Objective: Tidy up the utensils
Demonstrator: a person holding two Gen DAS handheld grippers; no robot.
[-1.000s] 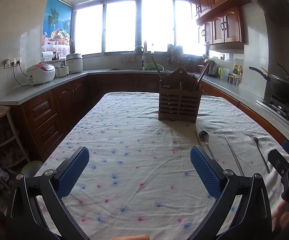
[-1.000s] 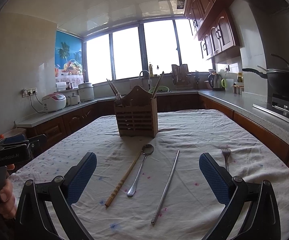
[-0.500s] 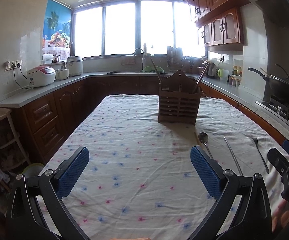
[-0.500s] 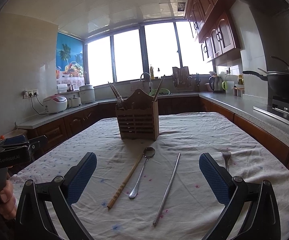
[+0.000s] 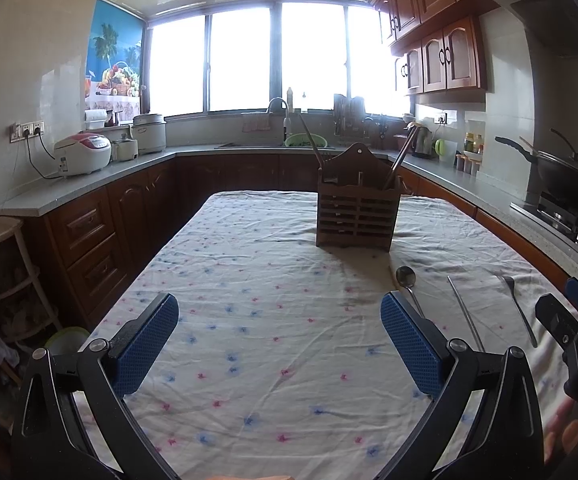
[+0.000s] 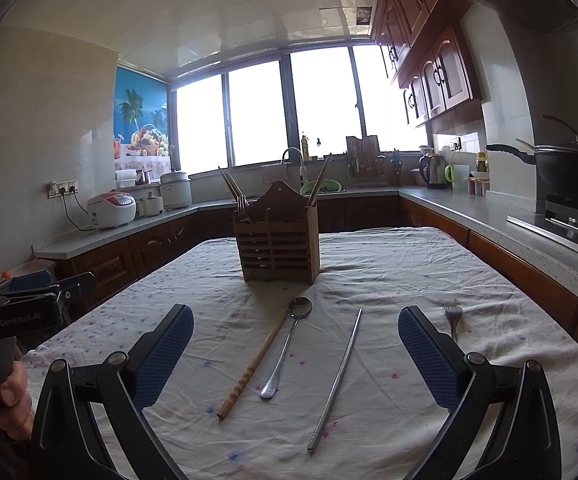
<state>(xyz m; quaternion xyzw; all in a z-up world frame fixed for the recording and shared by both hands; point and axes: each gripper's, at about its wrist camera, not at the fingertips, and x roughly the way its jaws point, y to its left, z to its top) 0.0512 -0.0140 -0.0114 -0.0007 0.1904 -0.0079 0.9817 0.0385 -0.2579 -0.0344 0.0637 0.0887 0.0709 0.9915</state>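
While right claw [image 6: 295, 356] gapes (empty), spoon [image 6: 289, 344] lies between fingers

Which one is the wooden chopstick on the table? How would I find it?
Find the wooden utensil holder standing on the flowery tablecloth. In front of it four utensils lie in a row, and the wooden chopstick is the leftmost, right beside the spoon. It is the only tan, ridged one; the others are shiny metal.

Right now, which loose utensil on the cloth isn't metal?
The wooden chopstick, leftmost of the four, beside the spoon. The spoon, metal chopstick and fork are all steel.
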